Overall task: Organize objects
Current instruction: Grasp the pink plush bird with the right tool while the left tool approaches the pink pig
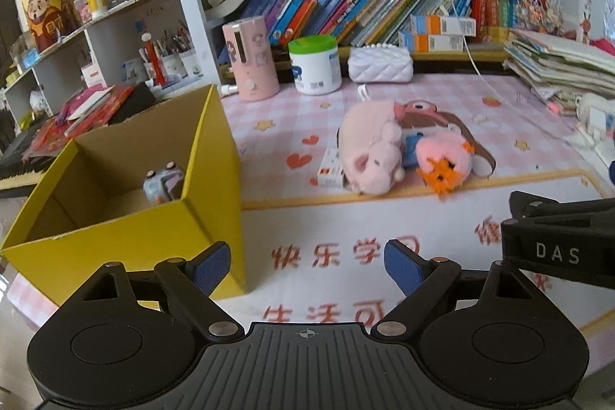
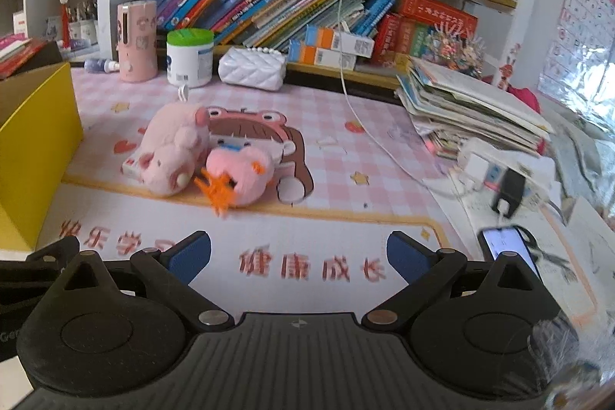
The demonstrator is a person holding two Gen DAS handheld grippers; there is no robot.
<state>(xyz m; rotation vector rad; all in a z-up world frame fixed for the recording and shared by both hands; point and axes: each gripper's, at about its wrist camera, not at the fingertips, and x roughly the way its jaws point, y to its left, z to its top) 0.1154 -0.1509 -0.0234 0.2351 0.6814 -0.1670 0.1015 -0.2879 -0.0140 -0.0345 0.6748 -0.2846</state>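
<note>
Plush pig [image 1: 371,148] beside pink chick [image 1: 446,160] — both jaws wide, empty.

Printed in red on the pink desk mat [image 1: 384,218]: "快乐学习" and, in the right view, "健康成长"; in white on the black right gripper [image 1: 557,248]: "DAS".

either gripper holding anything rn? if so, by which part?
Nothing held. Left gripper and right gripper are both open and empty above the mat.

My desk's pink checkered mat [image 2: 384,156] is carrying a yellow cardboard box [image 1: 127,241] at its left edge, two pink plush toys [image 2: 207,156] mid-mat, a green-lidded white tub [image 2: 190,58] at the back.
</note>
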